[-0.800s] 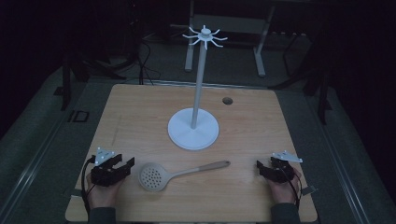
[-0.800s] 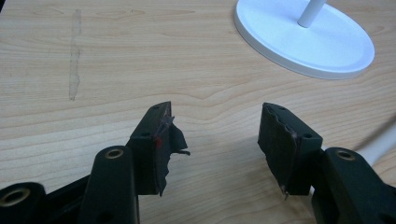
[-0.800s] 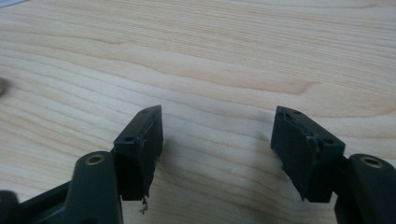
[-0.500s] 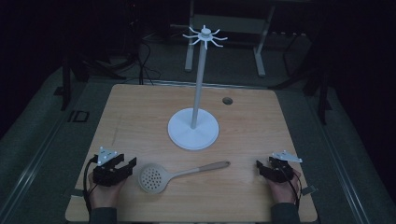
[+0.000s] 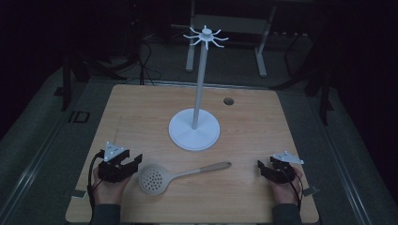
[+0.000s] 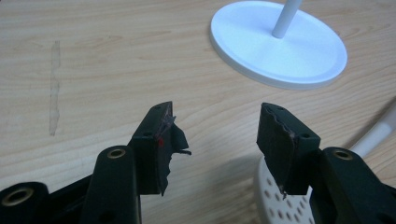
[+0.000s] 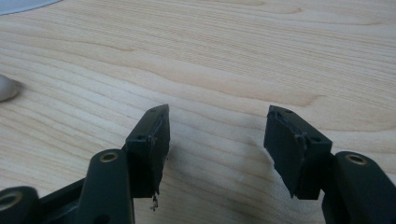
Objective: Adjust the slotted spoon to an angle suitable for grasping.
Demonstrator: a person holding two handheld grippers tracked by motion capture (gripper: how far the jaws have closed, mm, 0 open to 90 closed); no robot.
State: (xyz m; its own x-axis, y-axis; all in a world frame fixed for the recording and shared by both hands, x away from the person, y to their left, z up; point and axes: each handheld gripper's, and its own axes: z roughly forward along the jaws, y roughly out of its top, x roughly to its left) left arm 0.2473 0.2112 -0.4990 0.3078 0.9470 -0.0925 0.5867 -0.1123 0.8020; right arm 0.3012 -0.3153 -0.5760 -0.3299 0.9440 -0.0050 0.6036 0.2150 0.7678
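One white perforated skimmer spoon with a pale wooden handle (image 5: 173, 177) lies at the worktop's (image 5: 141, 117) six o'clock edge, handle pointing toward two o'clock, between two spread, empty tools, left tool (image 5: 123, 165) just beside its bowl and right tool (image 5: 268, 169) apart.

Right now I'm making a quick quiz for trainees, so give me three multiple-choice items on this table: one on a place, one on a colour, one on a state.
1. Where does the slotted spoon lie?
A. Between the two grippers, near the table's front edge
B. On the stand's base
C. Hung from the stand's hooks

2. What colour is the stand?
A. Black
B. White
C. Red

3. How are the left gripper and right gripper?
A. Both shut on the spoon
B. Only the left one open
C. Both open, nothing held

Answers: 1 A, the high view shows it flat on the table between them; 2 B, base and pole are white; 3 C, each gripper view shows bare wood between its jaws.
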